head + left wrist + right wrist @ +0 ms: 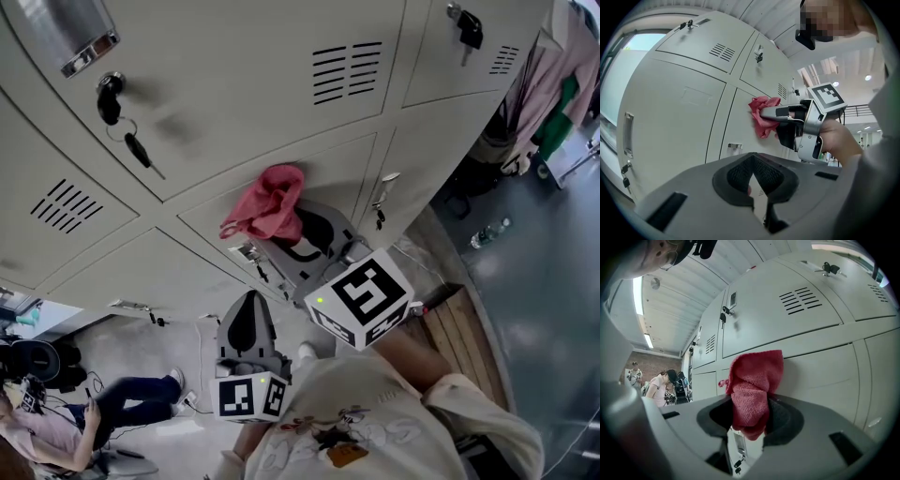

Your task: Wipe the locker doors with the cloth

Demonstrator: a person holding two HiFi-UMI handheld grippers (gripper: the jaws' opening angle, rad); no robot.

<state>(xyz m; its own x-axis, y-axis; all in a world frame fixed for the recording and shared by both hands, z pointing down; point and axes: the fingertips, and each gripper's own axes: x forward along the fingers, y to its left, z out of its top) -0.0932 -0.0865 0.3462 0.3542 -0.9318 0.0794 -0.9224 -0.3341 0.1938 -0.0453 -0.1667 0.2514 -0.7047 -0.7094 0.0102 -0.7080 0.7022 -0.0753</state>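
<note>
A crumpled red cloth [267, 202] is pressed to a grey locker door [309, 178], just under the seam between two rows of doors. My right gripper [298, 232] is shut on the cloth. In the right gripper view the cloth [752, 385] bulges up out of the right gripper [750, 420] and hides the pads. My left gripper [248, 305] hangs lower and to the left, apart from the doors, shut with nothing in it. The left gripper view shows the left gripper [752, 187] below, and beyond it the cloth [762, 119] held by the right gripper [764, 112].
A key bunch [127, 131] hangs from a lock on the upper left door, under a metal handle [80, 47]. A wooden bench [464, 328] stands at the right. Clothes [553, 75] hang at the top right. A person [56, 422] sits at the bottom left.
</note>
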